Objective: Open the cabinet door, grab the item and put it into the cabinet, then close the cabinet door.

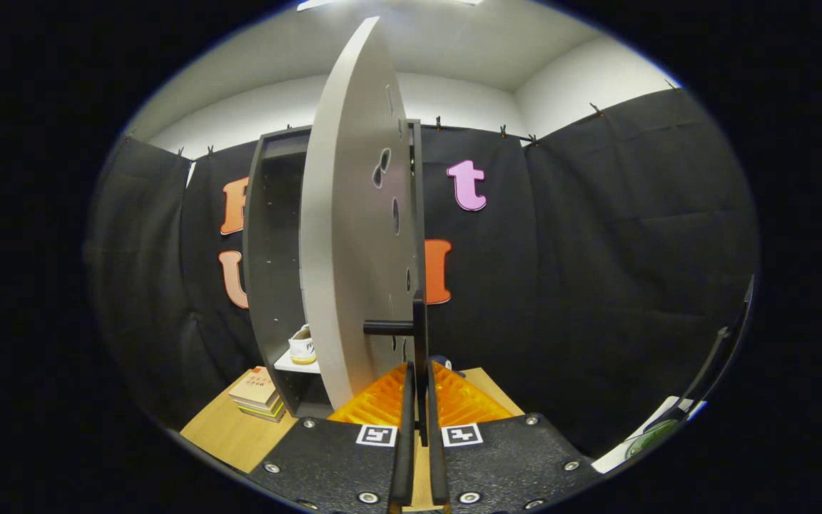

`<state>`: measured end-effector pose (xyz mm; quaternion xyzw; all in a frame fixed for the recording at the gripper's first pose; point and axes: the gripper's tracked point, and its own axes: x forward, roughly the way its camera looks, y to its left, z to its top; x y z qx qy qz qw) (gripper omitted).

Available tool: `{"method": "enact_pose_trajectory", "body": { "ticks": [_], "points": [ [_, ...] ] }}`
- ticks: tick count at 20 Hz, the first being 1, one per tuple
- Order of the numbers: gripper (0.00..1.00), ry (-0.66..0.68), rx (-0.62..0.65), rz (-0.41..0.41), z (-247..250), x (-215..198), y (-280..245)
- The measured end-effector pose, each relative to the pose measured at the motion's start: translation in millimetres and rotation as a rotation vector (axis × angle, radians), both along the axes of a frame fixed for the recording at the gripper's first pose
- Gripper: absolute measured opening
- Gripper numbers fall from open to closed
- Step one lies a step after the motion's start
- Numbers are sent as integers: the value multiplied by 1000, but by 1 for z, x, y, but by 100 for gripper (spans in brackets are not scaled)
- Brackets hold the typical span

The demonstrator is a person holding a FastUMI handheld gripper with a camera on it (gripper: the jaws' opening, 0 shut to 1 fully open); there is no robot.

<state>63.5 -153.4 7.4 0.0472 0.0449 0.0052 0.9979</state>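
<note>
My gripper (419, 421) clamps the cabinet door's handle (411, 330).

From left: books (260, 392) stacked on the table (222, 432); the open cabinet (272, 235), a shoe (302, 345) on its shelf; the door (354, 235) edge-on; my fingers narrowly closed on the handle.

The gripper (419, 407) has its fingers closed together on the dark handle (418, 335) of the grey cabinet door (354, 235), which stands swung open, edge-on to the camera. Beyond the door the dark cabinet (268, 250) stands on the wooden desk (222, 432), with a white shoe (302, 345) on its lower shelf. A stack of books (260, 394) lies on the desk beside the cabinet's base.
</note>
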Motion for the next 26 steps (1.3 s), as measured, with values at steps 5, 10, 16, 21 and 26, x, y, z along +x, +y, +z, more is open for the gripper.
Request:
{"method": "enact_pose_trajectory", "body": {
  "ticks": [5,10,16,21,26],
  "points": [
    [3,-48,23,32,-1,6,-37],
    [4,-29,7,35,-7,0,-47],
    [5,-32,-24,-32,5,-36,-50],
    [4,-47,-38,-49,20,-74,-13],
    [4,-49,-71,-8,23,-92,52]
  ]
}}
